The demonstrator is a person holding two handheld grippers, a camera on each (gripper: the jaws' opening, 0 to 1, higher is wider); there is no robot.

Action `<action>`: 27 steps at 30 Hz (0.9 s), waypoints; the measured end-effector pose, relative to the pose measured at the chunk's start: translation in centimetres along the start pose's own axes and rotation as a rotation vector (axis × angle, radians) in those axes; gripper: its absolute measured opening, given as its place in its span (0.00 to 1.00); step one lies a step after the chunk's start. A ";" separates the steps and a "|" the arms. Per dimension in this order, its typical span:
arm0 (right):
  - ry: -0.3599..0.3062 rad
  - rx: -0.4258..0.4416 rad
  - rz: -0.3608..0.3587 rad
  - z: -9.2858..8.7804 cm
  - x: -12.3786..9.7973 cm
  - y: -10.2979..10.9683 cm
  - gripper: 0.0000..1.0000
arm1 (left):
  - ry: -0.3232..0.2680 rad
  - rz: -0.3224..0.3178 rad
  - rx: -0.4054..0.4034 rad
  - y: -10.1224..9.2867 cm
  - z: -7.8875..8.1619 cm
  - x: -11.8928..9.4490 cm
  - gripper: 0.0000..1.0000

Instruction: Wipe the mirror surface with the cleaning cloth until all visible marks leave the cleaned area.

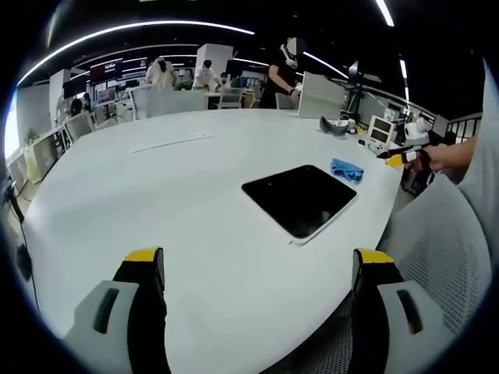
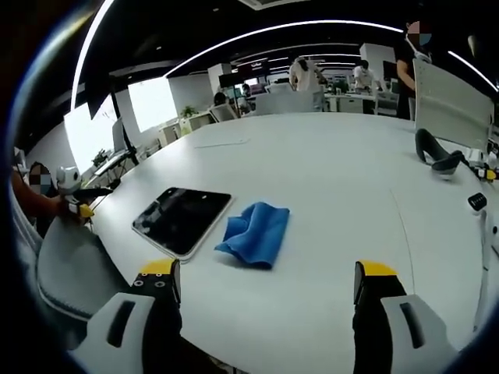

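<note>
A dark rectangular mirror [image 1: 300, 199] with a white frame lies flat on the white table, ahead and right of my left gripper [image 1: 261, 269], which is open with nothing between its jaws. Beyond the mirror lies a crumpled blue cloth [image 1: 346, 169]. In the right gripper view the mirror [image 2: 182, 217] lies at the left and the blue cloth [image 2: 255, 232] just right of it, touching its edge or nearly so. My right gripper [image 2: 265, 282] is open and held short of the cloth. The other gripper [image 1: 409, 156] shows at the far right, held by a hand.
The white table [image 1: 156, 202] is large and rounded. A black object [image 2: 438, 160] and small devices [image 1: 378, 132] lie at its far side. Grey mesh chairs [image 2: 66, 265] stand by the near edge. People and desks are in the background.
</note>
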State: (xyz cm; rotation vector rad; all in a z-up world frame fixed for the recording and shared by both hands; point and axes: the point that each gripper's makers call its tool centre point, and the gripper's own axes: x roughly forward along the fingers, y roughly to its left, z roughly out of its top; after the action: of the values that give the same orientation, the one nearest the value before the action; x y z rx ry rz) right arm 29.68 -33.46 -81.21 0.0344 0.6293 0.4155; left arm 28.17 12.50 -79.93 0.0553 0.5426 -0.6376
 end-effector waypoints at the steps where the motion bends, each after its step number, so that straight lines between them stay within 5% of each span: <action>1: -0.003 -0.002 -0.008 0.1 -0.1 -0.1 0.91 | 0.001 0.001 0.001 0.0 0.0 0.0 0.99; 11: -0.053 -0.080 -0.057 4.1 -0.4 -0.6 0.91 | 0.010 0.007 -0.003 0.2 -0.3 0.1 0.99; 27: 0.087 -0.067 -0.071 9.5 2.6 -0.1 0.82 | 0.020 -0.001 0.010 -0.1 -0.3 0.2 0.99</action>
State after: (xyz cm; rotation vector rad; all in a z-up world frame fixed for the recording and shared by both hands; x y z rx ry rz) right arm 37.12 -31.63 -74.94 -0.0697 0.7000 0.3709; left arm 28.09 12.40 -80.30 0.0706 0.5587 -0.6410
